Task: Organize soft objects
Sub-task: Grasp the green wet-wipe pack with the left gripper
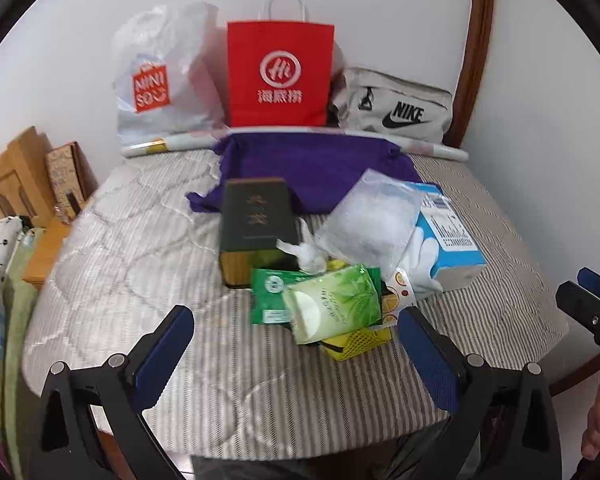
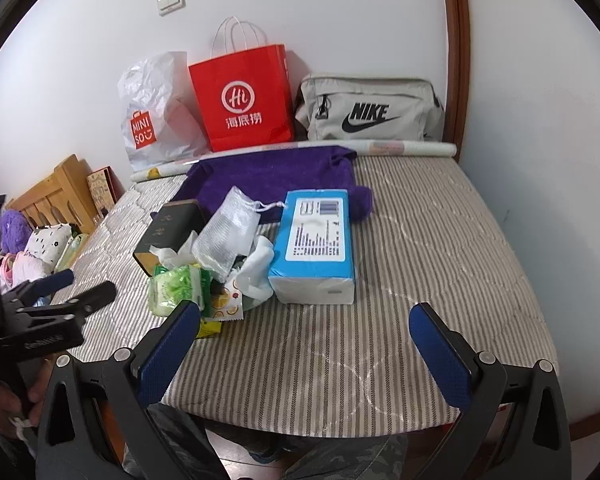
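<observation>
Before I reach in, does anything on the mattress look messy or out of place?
Yes: the small items sit in a jumbled heap, not sorted. A clear drawstring pouch leans on the blue tissue pack, green wet-wipe packs overlap by the dark box, and the purple towel lies rumpled behind.

I see a grey-and-white striped mattress [image 2: 440, 240], purple towel [image 2: 268, 176], red paper bag [image 2: 242, 100] with white logo, blue-and-white tissue pack [image 2: 316, 240], green wipes pack [image 1: 332, 304] — my gripper pads [image 2: 168, 344] are blue on black.
</observation>
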The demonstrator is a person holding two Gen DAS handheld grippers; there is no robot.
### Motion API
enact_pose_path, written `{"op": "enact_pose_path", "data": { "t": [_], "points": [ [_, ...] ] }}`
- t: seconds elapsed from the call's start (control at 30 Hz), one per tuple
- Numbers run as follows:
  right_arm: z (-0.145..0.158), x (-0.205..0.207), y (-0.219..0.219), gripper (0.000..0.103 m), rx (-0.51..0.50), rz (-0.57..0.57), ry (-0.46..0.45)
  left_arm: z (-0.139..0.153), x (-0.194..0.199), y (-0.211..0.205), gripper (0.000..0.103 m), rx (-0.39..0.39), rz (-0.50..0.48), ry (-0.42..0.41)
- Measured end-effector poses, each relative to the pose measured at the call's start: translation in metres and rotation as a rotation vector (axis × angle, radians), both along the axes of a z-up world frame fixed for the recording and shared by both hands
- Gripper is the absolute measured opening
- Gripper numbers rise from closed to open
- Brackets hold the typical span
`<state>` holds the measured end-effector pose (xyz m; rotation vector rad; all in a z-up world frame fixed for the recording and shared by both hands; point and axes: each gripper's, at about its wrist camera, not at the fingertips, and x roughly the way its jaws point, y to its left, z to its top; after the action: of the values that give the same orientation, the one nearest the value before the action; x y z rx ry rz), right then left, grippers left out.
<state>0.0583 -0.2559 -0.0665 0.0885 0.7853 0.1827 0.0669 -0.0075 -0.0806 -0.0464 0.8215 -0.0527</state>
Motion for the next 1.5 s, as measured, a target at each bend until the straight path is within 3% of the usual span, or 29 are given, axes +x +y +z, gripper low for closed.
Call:
{"op": "enact_pose_path", "data": {
  "t": [0.47, 0.6, 0.7, 0.87, 1.1, 1.27, 1.5],
  "points": [
    [-0.061, 0.034, 0.01, 0.103, -0.026, 0.053, 0.103, -0.061, 0.052, -0.025, 0.102, -0.035, -0.027, 0.119],
    [-0.07, 0.038, 0.014, 0.103, -0.032, 0.075, 0.118, -0.072, 0.06, -0.017, 0.101, -0.114, -0.006, 0.152],
    [-0.075, 0.041, 0.018, 0.103, -0.03, 0.089, 0.128, -0.075, 0.063, -0.016, 0.08, -0.129, -0.015, 0.148],
    [-0.082, 0.046, 0.026, 0.103, -0.033, 0.108, 0.143, -0.072, 0.062, -0.014, 0.075, -0.115, -0.059, 0.132],
    [-0.071, 0.054, 0.04, 0.103, -0.065, 0.142, 0.106, -0.055, 0.05, 0.009, 0.075, -0.117, -0.042, 0.115],
    [-0.057, 0.069, 0.051, 0.103, -0.091, 0.173, 0.066, -0.053, 0.046, 0.034, 0.075, -0.073, 0.007, 0.118],
    [-0.041, 0.11, 0.069, 0.103, -0.08, 0.185, 0.024, -0.058, 0.052, 0.069, 0.075, -0.115, 0.069, 0.127]
  ]
}}
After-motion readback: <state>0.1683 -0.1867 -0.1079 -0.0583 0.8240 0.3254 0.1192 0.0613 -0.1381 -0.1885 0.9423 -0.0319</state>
